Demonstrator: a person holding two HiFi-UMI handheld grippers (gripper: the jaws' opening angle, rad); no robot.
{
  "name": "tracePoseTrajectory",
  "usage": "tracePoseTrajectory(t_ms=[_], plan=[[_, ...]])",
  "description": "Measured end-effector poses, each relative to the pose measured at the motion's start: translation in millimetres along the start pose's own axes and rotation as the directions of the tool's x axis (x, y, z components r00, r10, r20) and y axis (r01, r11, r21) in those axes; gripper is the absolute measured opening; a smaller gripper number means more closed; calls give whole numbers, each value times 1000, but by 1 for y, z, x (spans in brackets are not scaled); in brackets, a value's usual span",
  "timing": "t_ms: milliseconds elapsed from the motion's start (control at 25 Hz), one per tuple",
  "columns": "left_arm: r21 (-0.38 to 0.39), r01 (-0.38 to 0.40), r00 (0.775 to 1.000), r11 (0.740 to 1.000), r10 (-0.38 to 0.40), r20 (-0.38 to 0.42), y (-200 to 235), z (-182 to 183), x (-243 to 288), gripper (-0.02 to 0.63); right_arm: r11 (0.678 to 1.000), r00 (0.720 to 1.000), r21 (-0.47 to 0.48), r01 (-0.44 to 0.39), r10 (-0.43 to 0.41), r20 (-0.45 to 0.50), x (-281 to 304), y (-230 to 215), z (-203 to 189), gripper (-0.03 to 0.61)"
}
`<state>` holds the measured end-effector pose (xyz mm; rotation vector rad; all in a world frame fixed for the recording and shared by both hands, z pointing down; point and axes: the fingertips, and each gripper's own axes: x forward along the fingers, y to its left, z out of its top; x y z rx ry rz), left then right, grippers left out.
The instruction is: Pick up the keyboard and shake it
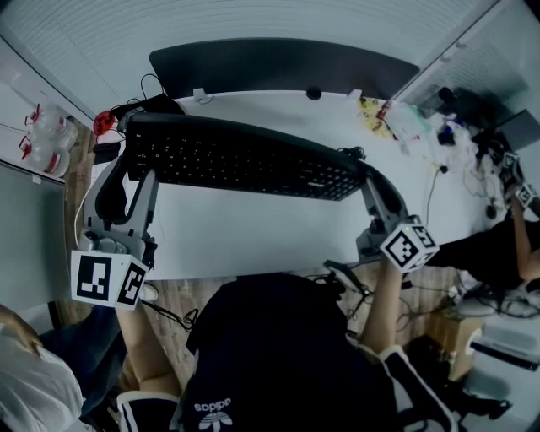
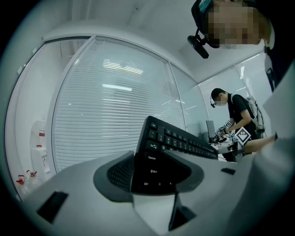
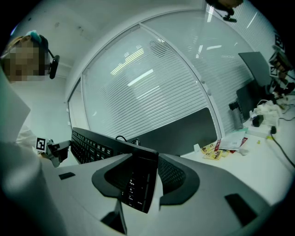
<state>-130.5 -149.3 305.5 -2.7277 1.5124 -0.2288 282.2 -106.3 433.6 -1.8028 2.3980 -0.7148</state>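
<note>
White desk (image 1: 253,245) beside blinds (image 1: 253,21); left claw (image 1: 133,169) and right claw (image 1: 369,181) clamp the keyboard (image 1: 245,160)

On my feed the keyboard (image 1: 240,160) is black with pale key legends. The left gripper (image 1: 135,169) and right gripper (image 1: 369,187) are grey with dark, finely dotted pads (image 2: 120,173). Their cubes (image 1: 105,278) carry black square markers on white. The desk (image 1: 253,232) is white and the floor (image 1: 202,291) wood-brown. I see white blinds (image 2: 110,115) striped with thin horizontal lines, a black shirt (image 1: 278,354) with a white logo, and yellow-and-red packets (image 1: 375,114).
</note>
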Motion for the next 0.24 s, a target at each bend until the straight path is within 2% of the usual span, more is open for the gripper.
tracePoseTrajectory(t_ms=[240], plan=[[-5, -2, 1000, 1000, 1, -5, 0, -2, 0, 198, 1000, 1000, -2, 3, -3, -7, 1, -1, 1, 160]])
